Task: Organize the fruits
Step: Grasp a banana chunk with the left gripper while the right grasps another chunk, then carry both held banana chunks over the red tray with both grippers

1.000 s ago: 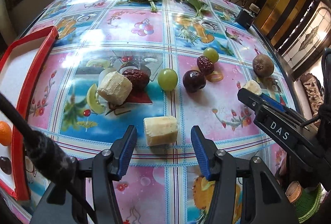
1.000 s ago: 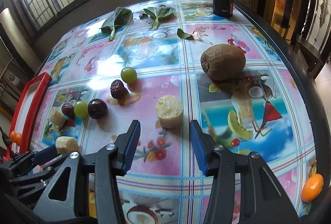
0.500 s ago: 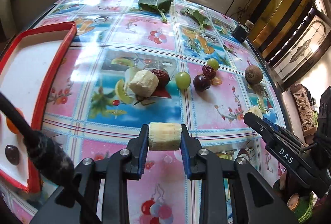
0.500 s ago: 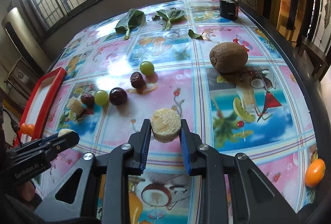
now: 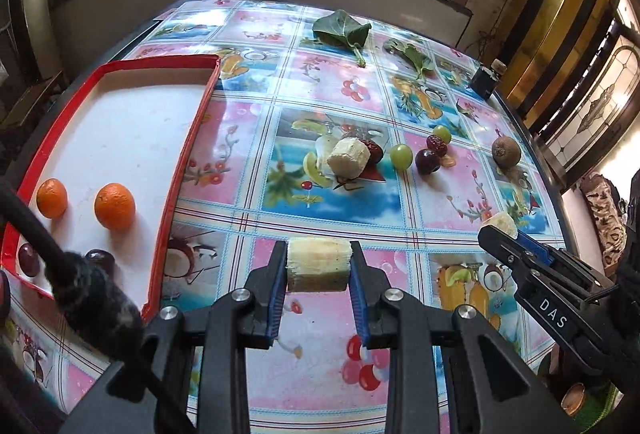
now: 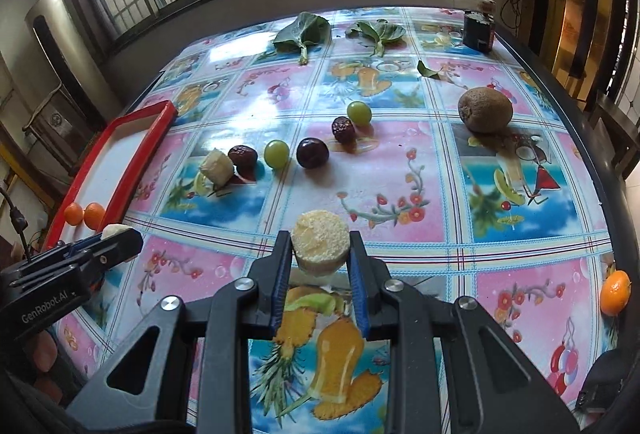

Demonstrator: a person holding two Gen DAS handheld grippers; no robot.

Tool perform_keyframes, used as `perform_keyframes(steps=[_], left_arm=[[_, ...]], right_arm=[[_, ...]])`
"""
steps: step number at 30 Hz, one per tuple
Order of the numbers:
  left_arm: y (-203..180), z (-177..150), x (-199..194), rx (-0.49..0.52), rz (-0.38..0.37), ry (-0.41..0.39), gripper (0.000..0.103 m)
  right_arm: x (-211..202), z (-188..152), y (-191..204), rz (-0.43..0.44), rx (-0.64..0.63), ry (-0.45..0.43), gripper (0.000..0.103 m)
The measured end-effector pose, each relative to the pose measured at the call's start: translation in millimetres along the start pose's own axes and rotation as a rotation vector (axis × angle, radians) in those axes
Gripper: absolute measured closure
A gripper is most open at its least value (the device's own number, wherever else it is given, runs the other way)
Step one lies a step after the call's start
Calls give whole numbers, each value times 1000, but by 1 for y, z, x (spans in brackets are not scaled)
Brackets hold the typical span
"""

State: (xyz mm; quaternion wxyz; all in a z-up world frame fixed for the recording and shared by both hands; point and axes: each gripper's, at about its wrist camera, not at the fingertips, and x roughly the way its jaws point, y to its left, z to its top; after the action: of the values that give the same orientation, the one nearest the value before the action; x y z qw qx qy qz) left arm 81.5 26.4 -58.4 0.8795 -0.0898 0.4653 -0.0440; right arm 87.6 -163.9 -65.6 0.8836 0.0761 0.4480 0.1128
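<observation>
**Both grippers loaded, tray is to the left**

Left gripper (image 5: 319, 266) is clamped on a pale cut fruit chunk (image 5: 319, 264), long axis crosswise between the jaws, lifted off the tablecloth. Right gripper (image 6: 320, 258) is clamped on a round cut fruit slice (image 6: 321, 244), flat cut face up, also off the surface.

Key relation: red-rimmed tray (image 5: 188, 137) sits at the table's left edge, left and slightly ahead of the left gripper, just beside it. From the right gripper it's well apart, across the table, with the left gripper in between. So left arm is nearer and probably should drop first; right arm has to cross or wait.

Tray holds two small oranges (image 5: 114, 205) and two dark round fruits (image 5: 98, 260) near its near end; the rest of the white floor is bare.

Not yet sorted, on the tablecloth mid-table: another cut chunk (image 6: 217, 166), two red dates (image 6: 243, 155), two green grapes (image 6: 277, 153), a dark plum (image 6: 312, 152), a kiwi (image 6: 485, 111) toward the right edge, one small orange (image 6: 615, 292) at the near right edge. Leaves and a dark jar sit at the far edge.
</observation>
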Motion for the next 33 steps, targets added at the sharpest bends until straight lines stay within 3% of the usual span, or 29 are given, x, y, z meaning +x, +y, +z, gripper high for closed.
perform_keyframes(steps=[13, 33], left_arm=[[20, -12, -13, -32, 39, -8, 75], [22, -15, -22, -21, 46, -24, 75]], right_arm=[[-12, -5, 41, -71, -93, -22, 74], [-18, -6, 60, -58, -136, -28, 74]])
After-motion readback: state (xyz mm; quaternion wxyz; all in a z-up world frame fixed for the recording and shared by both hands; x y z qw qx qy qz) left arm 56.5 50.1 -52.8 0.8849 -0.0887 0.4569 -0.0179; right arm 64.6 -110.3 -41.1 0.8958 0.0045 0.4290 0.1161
